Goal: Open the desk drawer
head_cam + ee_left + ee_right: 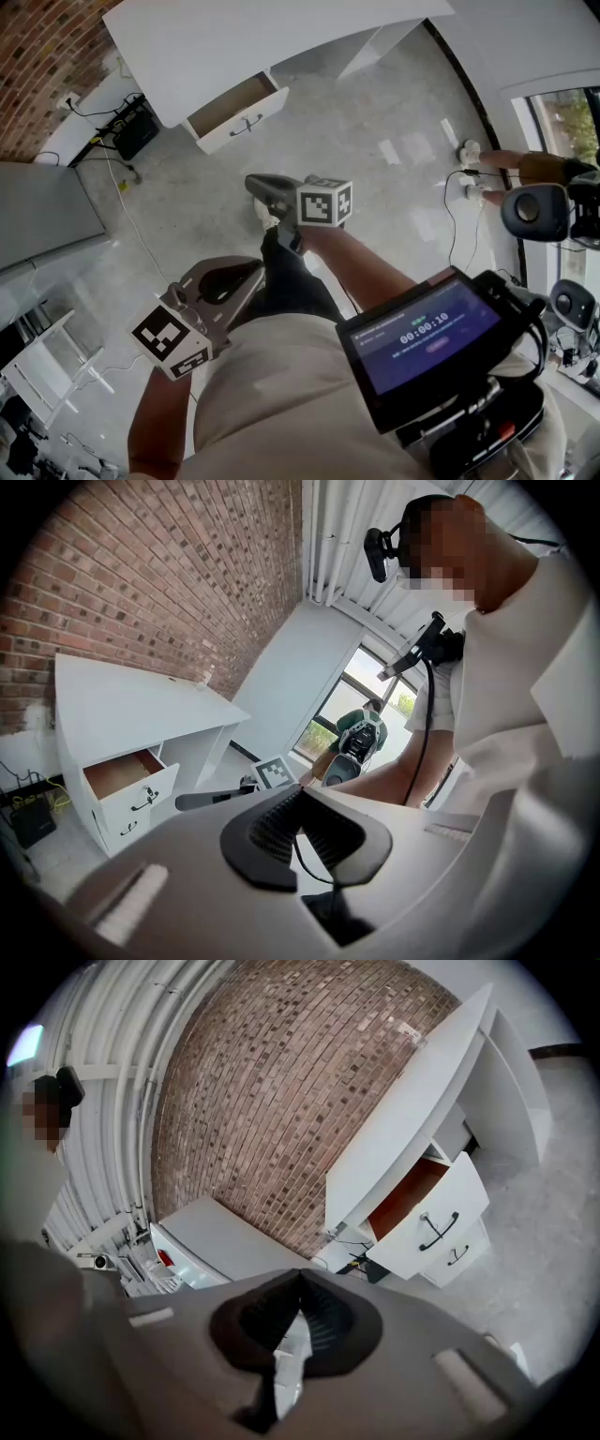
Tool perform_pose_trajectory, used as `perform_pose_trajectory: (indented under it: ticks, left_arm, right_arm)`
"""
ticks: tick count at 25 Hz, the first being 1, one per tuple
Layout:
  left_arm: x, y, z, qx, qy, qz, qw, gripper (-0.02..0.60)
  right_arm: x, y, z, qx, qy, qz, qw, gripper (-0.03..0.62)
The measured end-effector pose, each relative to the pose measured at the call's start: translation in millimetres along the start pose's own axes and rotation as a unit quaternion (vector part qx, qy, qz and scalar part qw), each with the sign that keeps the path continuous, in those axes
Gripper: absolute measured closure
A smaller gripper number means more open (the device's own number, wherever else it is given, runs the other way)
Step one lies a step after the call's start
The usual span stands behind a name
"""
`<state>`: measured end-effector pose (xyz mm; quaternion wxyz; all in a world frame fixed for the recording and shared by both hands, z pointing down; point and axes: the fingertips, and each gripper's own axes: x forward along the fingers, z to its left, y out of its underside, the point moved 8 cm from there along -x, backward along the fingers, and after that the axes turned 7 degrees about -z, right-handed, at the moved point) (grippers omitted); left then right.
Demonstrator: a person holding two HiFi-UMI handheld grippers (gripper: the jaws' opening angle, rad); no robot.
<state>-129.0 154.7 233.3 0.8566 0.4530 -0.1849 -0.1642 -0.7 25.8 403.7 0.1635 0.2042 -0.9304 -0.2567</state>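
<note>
The white desk stands against the brick wall, some way off from both grippers. Its upper drawer is pulled out, showing a brown inside, with a dark handle on the front. The drawer also shows in the left gripper view, and the drawer in the right gripper view, above a closed lower drawer. My right gripper points toward the desk, shut on nothing. My left gripper is held lower, near my body, its jaws also shut and holding nothing.
A black box with cables lies on the floor left of the desk. A grey cabinet top is at the left. Another person is by the window at the right. A screen device hangs at my chest.
</note>
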Motion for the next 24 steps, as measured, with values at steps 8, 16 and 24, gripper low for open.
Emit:
perform_pose_trajectory:
  ticks: [8, 16, 24]
  left_arm:
    - [1, 1, -1, -0.004, -0.001, 0.001, 1.0000, 0.576]
    - [4, 3, -3, -0.006, 0.001, 0.000, 1.0000, 0.576]
    - [17, 1, 16, -0.014, -0.004, 0.001, 0.9999, 0.576]
  right_arm:
    - [-1, 3, 1, -0.002, -0.003, 0.004, 1.000, 0.591]
    - [-3, 5, 2, -0.006, -0.005, 0.008, 1.000, 0.591]
    - [6, -2, -16, -0.006, -0.003, 0.016, 1.000, 0.591]
